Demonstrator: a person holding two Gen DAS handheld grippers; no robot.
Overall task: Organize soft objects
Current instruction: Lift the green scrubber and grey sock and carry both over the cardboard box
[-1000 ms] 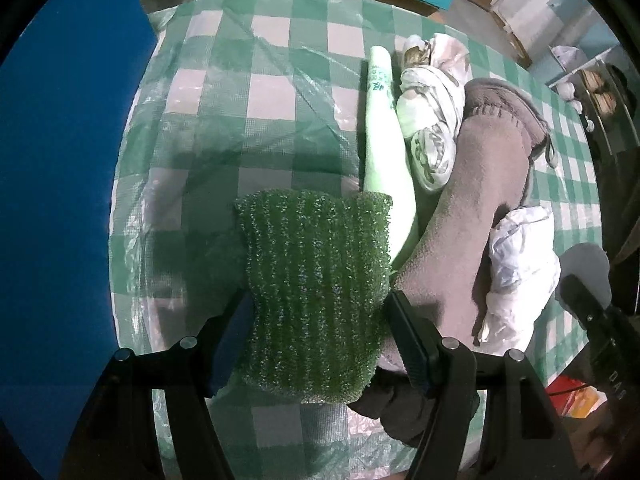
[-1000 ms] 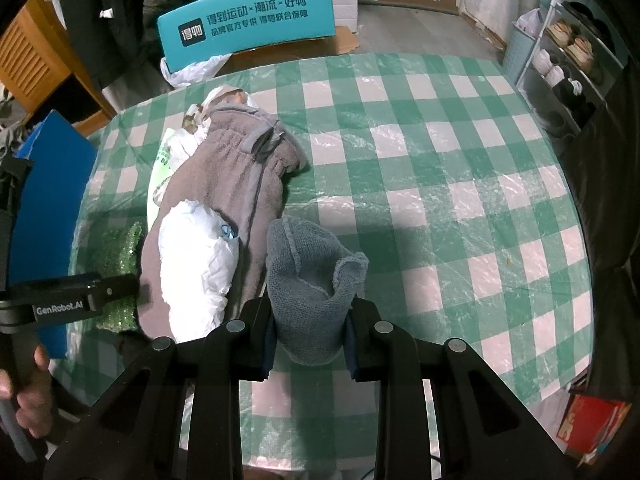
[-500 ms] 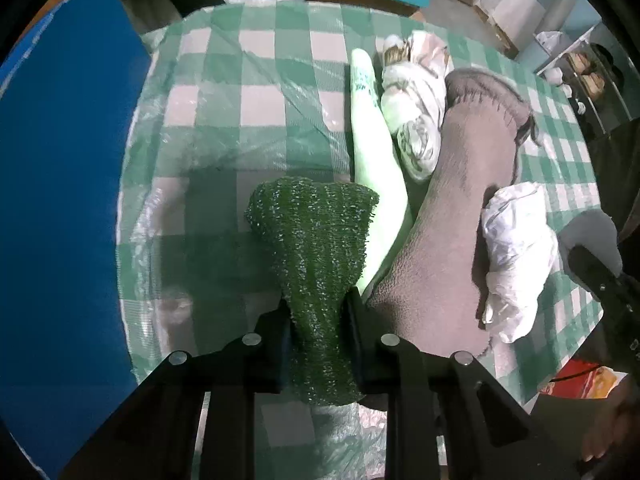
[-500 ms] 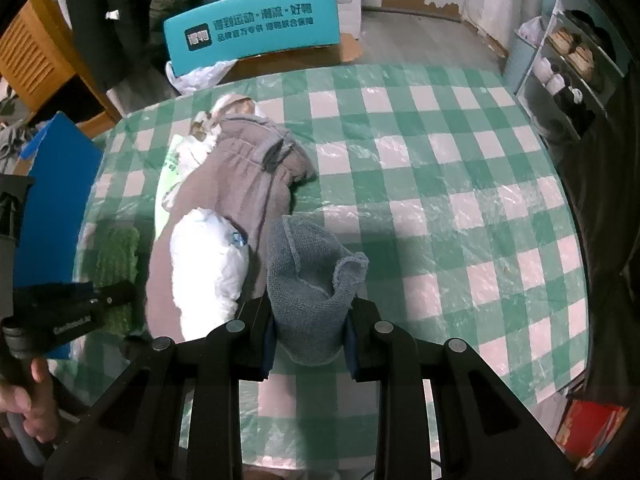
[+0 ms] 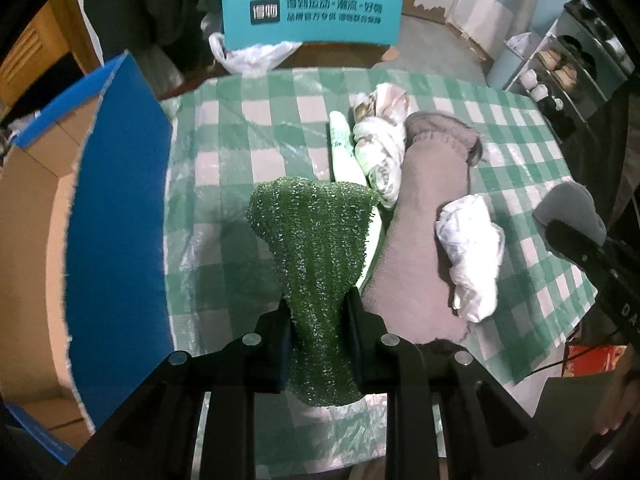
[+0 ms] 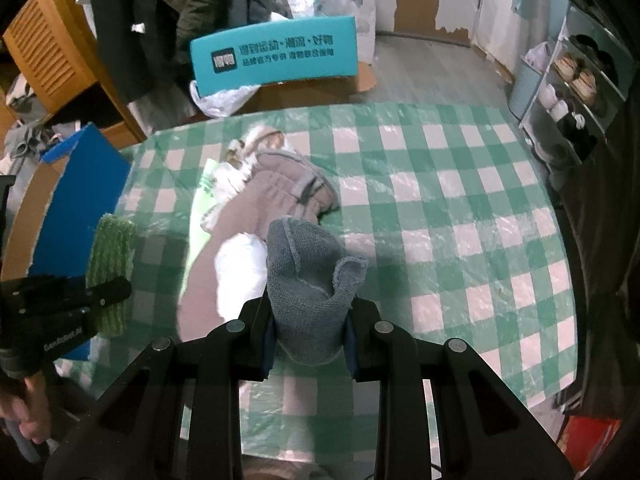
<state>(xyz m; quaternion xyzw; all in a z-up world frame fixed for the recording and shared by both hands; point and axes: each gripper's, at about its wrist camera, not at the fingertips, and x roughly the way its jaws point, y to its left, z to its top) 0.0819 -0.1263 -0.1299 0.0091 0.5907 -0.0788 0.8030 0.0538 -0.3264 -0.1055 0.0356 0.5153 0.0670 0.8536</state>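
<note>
My left gripper [image 5: 316,316] is shut on a green knitted scrubbing cloth [image 5: 316,236], pinched narrow at its lower part and lifted above the checked tablecloth [image 5: 248,148]. In the right wrist view my right gripper [image 6: 310,320] is shut on a folded grey-blue cloth [image 6: 308,272], held above the table. The green cloth [image 6: 112,264] and the left gripper's body show at that view's left. On the table lie a long brown fleece garment [image 5: 424,216], a white crumpled bag [image 5: 472,252], a patterned white bundle [image 5: 380,140] and a pale green packet [image 5: 342,148].
An open cardboard box with a blue flap [image 5: 116,208] stands at the table's left edge. A teal sign [image 6: 276,54] and a plastic bag lie beyond the far edge. A shoe rack [image 6: 576,80] is at the right. A person's hand [image 6: 24,420] holds the left gripper's handle.
The left jaws went from open around the green cloth to closed on it, squeezing it narrow, then lifted it. Both grippers rose, so more of the room shows. The grey cloth stayed gripped.
</note>
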